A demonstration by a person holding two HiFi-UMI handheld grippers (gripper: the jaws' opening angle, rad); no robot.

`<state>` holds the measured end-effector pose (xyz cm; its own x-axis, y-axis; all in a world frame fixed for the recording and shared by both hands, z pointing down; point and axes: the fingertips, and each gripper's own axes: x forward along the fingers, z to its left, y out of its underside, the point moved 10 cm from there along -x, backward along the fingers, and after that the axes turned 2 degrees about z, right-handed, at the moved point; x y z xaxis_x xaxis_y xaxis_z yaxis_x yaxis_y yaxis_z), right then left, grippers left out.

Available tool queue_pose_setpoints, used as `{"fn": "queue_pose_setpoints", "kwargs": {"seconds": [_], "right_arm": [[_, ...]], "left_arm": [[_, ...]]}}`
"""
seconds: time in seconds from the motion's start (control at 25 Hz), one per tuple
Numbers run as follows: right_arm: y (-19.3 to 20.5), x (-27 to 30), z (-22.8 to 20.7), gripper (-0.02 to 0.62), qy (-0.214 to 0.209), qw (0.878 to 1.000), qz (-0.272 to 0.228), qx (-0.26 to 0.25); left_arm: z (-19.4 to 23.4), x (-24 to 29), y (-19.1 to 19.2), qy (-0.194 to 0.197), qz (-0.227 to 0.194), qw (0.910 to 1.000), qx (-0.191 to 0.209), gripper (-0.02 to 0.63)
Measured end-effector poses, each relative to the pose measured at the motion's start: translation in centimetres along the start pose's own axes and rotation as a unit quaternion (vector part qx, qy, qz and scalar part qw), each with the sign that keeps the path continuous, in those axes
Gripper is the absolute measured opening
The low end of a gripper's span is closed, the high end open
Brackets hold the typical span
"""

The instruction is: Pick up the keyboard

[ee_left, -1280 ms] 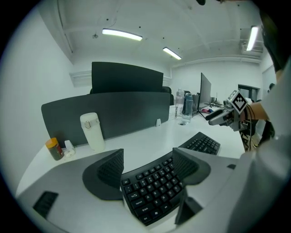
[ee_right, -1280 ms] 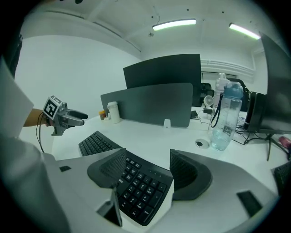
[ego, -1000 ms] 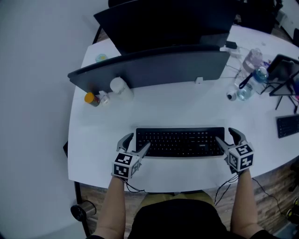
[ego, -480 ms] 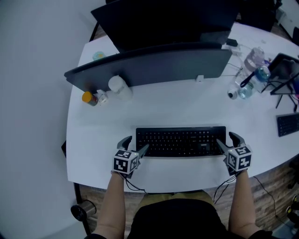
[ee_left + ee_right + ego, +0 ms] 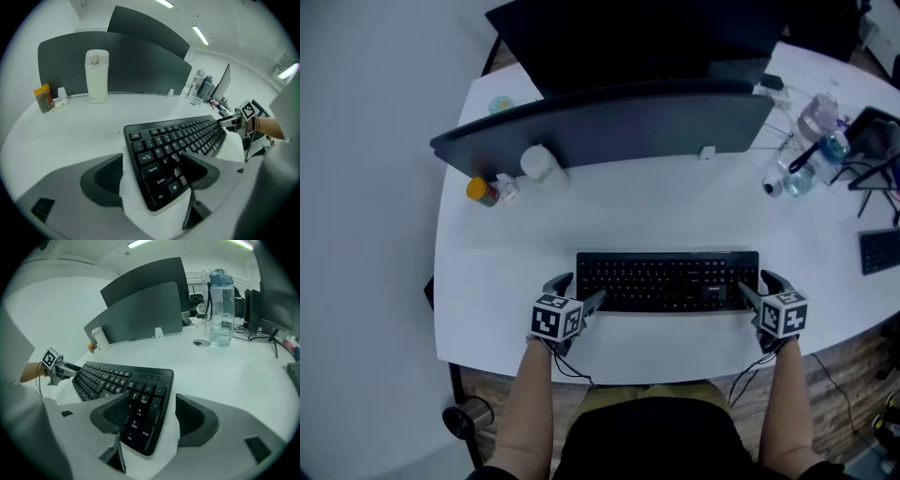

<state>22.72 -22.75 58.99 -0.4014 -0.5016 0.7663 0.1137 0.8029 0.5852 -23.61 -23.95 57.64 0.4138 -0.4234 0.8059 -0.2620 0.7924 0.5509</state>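
Observation:
A black keyboard (image 5: 667, 280) lies flat on the white desk (image 5: 675, 211), close to its front edge. My left gripper (image 5: 579, 289) is at the keyboard's left end, open. In the left gripper view that end of the keyboard (image 5: 178, 140) sits between the wide jaws of the left gripper (image 5: 152, 171), one jaw over the keys and the other beyond the edge, with neither pad pressing. My right gripper (image 5: 757, 283) is at the right end, also open. In the right gripper view the number-pad end of the keyboard (image 5: 136, 394) lies between the jaws of the right gripper (image 5: 152, 416), ungripped.
A curved grey divider panel (image 5: 609, 127) crosses the desk behind the keyboard, with a white flask (image 5: 542, 167) and a small orange-capped bottle (image 5: 480, 192) before it. Water bottles (image 5: 816, 141) and cables crowd the right. A second keyboard (image 5: 879, 251) lies at the right edge.
Both grippers have come down lower and closer onto the keyboard's two ends. The keyboard itself has not moved on the desk.

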Motion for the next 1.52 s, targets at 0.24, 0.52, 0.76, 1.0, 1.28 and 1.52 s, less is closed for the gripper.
{"fn": "queue_pose_setpoints", "kwargs": {"seconds": [0.24,0.52,0.76,1.0,1.28,1.52], "right_arm": [[0.0,0.4,-0.3,0.279,-0.020,1.000,0.012,0.019],[0.4,1.0,-0.9,0.279,-0.039,0.998,0.023,0.050],[0.2,1.1,-1.3,0.284,-0.055,0.997,0.031,0.046],[0.0,1.2,-1.4,0.284,-0.069,0.996,0.033,0.044],[-0.3,1.2,-1.1,0.281,-0.065,0.996,0.036,0.053],[0.7,1.1,-1.1,0.281,-0.059,0.997,-0.012,0.056]], "left_arm": [[0.0,0.5,0.5,0.012,0.022,0.9994,-0.024,0.382],[0.2,0.8,0.4,0.008,0.040,0.9986,-0.034,0.390],[0.0,1.0,0.3,0.002,0.043,0.9989,-0.020,0.390],[0.0,1.0,0.2,0.007,0.036,0.9990,-0.025,0.390],[-0.5,1.3,-0.1,0.002,0.040,0.9989,-0.024,0.367],[-0.6,1.3,0.3,0.000,-0.006,0.9999,-0.011,0.365]]}}
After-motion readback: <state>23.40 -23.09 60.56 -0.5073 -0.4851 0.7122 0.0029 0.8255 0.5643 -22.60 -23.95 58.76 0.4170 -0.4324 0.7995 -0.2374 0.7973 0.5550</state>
